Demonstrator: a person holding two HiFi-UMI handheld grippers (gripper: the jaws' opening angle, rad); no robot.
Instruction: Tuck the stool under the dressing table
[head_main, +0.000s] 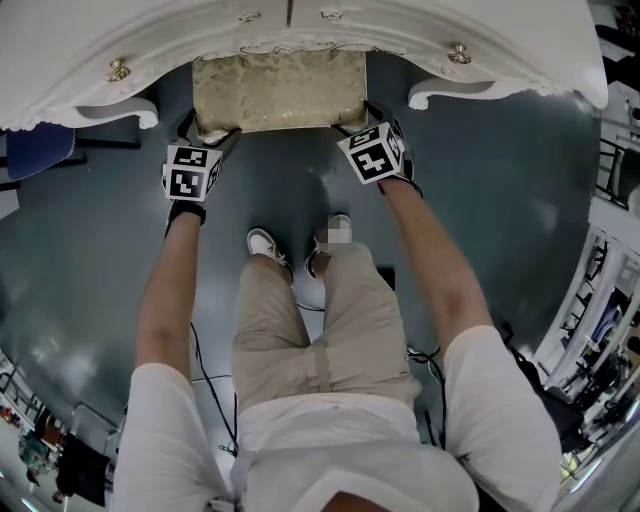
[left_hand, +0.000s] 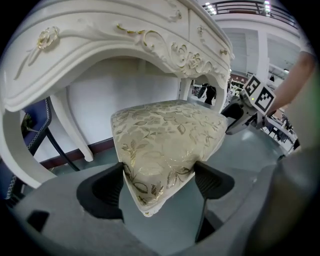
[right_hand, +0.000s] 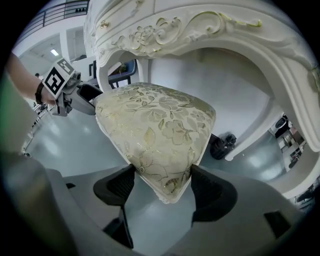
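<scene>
Left gripper (left_hand: 161, 182) and right gripper (right_hand: 162, 186) clamp the stool's (head_main: 280, 90) near corners. It sits roughly half under the table (head_main: 500, 40), top centre. More pushing is likely needed.

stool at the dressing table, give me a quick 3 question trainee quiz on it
1. True or false: the stool sits partly under the dressing table.
2. What is the left gripper clamped on? A a table leg; B a corner of the stool's cushioned seat; C a drawer knob.
3. Short answer: how many grippers hold the stool?

Key: 1 true. 2 B. 3 two; the right gripper clamps the other near corner.
</scene>
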